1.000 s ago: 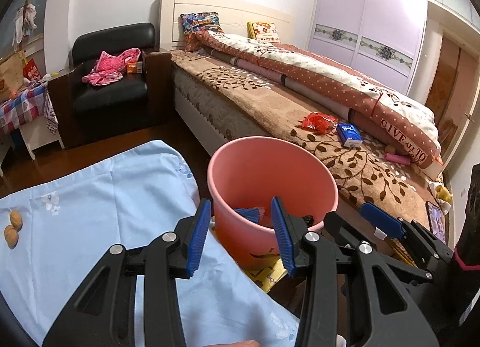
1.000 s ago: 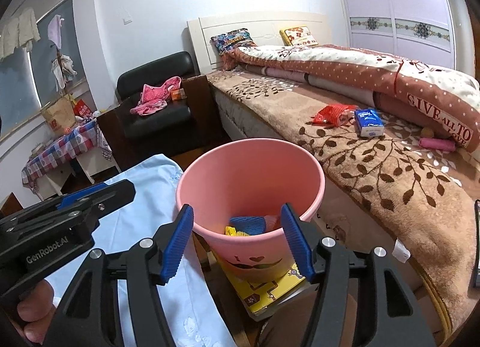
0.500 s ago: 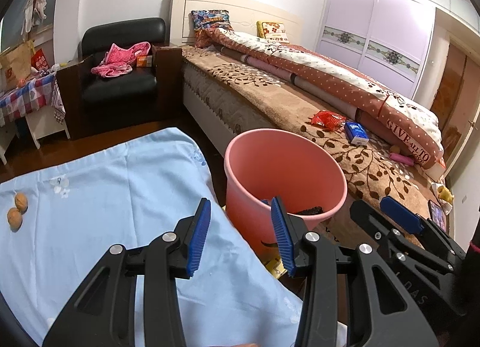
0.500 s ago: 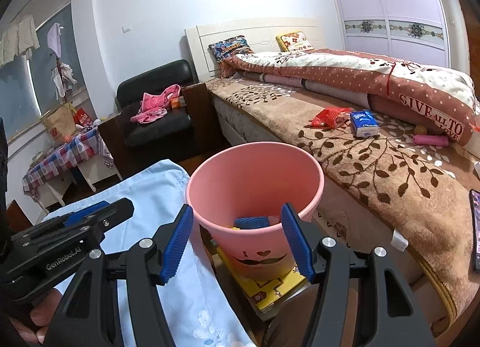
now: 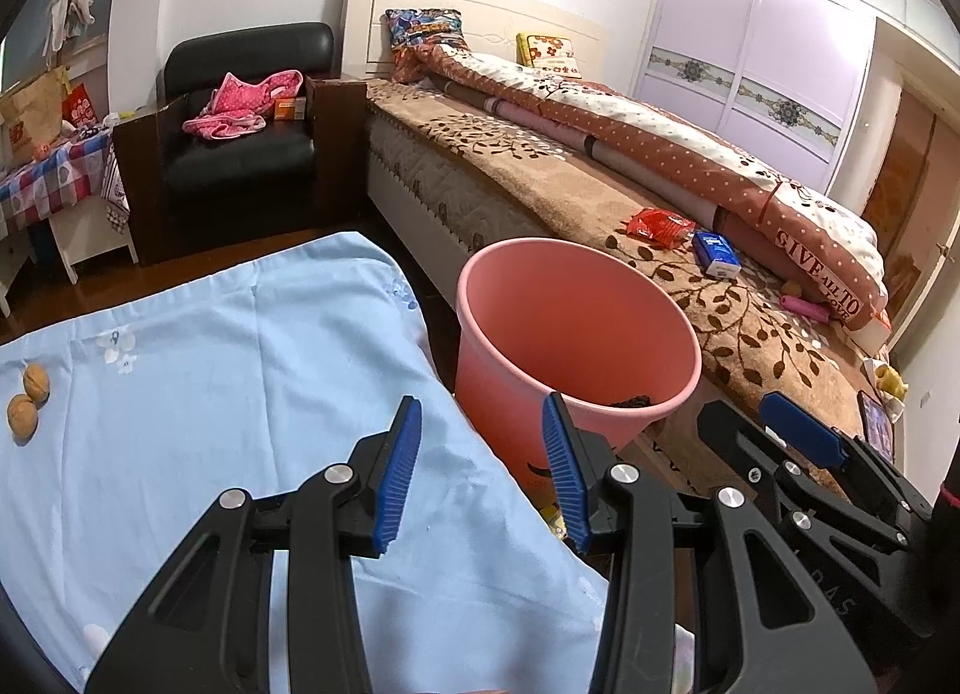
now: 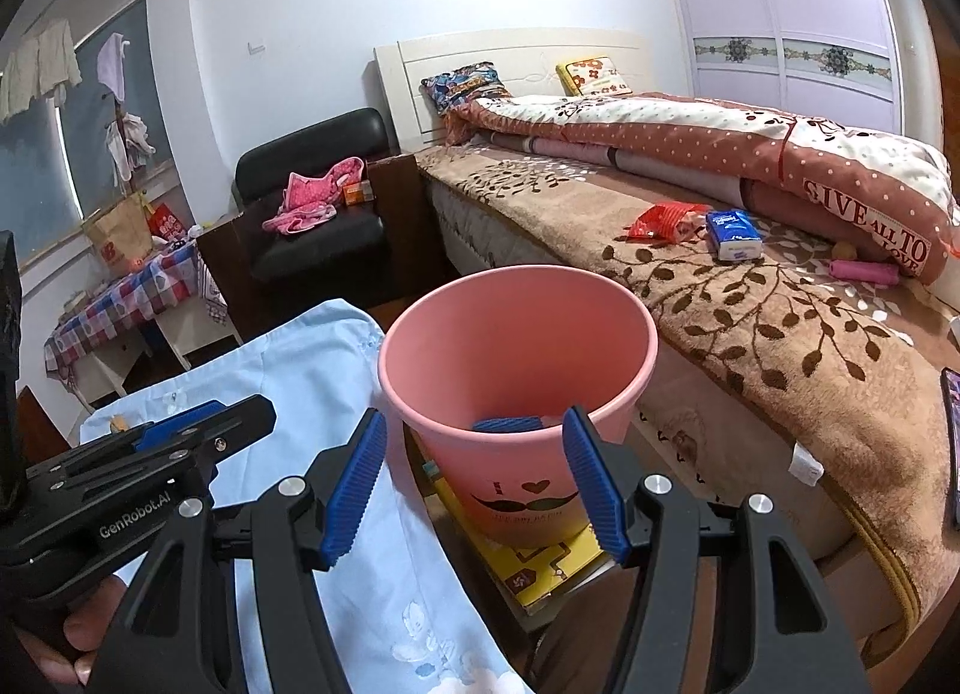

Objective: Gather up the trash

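Note:
A pink trash bucket (image 5: 576,328) (image 6: 519,358) stands between the blue-clothed table and the bed, on a yellow box (image 6: 540,565). Blue and dark scraps lie inside the bucket (image 6: 507,424). My left gripper (image 5: 480,475) is open and empty, over the table's right edge, short of the bucket. My right gripper (image 6: 474,481) is open and empty, just in front of the bucket. Two walnuts (image 5: 27,403) lie on the cloth at far left. A red wrapper (image 5: 660,226) (image 6: 663,220) and a blue tissue pack (image 5: 714,254) (image 6: 732,235) lie on the bed.
The light blue tablecloth (image 5: 210,394) covers the table. The bed (image 6: 750,298) with a brown leaf blanket and rolled quilt is on the right. A pink tube (image 6: 864,272) lies by the quilt. A black armchair (image 5: 240,141) with pink clothes stands behind.
Both grippers have drawn back and up from the bucket. The left view has swung left, so more tablecloth and the walnuts show. Both stay open and empty.

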{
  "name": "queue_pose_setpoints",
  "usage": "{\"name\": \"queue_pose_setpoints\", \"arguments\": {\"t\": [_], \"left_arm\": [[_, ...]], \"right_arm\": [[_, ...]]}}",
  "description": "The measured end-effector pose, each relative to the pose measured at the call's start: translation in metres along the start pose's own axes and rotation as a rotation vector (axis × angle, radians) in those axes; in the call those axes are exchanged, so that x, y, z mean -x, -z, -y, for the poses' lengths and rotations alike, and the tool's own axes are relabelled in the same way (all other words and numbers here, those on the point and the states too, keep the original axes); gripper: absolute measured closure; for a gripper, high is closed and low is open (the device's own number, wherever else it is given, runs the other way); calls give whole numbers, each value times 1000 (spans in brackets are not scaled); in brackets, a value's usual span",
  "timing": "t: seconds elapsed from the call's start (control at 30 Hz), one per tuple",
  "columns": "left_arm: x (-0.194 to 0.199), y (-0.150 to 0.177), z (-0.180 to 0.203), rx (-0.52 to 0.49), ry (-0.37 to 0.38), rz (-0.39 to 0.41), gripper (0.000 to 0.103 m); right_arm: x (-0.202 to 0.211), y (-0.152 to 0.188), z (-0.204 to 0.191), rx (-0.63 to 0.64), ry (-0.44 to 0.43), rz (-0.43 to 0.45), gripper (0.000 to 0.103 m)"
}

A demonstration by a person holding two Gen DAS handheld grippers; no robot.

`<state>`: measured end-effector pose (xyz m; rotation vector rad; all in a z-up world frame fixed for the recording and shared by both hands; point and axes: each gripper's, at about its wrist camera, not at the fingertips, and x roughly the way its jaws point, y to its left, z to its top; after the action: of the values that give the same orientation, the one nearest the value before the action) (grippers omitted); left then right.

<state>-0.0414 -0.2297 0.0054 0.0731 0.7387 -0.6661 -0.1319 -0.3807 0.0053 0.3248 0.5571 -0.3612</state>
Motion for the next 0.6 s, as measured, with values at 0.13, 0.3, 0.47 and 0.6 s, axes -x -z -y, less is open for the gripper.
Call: {"name": "queue_pose_setpoints", "arguments": {"t": [0.13, 0.3, 0.47, 0.6], "left_arm": [[-2, 1, -1, 1, -3, -3, 61], [-2, 2, -1, 2, -4, -3, 61], [-2, 2, -1, 1, -3, -4, 61], [-2, 3, -2, -1, 1, -6, 61]], "right_arm": [[0, 0, 0, -3, 0, -1, 43], [-4, 3, -1, -3, -4, -13, 43], [-6, 4, 0, -3, -4, -19, 43], [-7, 4, 0, -3, -4, -20, 43]]}}
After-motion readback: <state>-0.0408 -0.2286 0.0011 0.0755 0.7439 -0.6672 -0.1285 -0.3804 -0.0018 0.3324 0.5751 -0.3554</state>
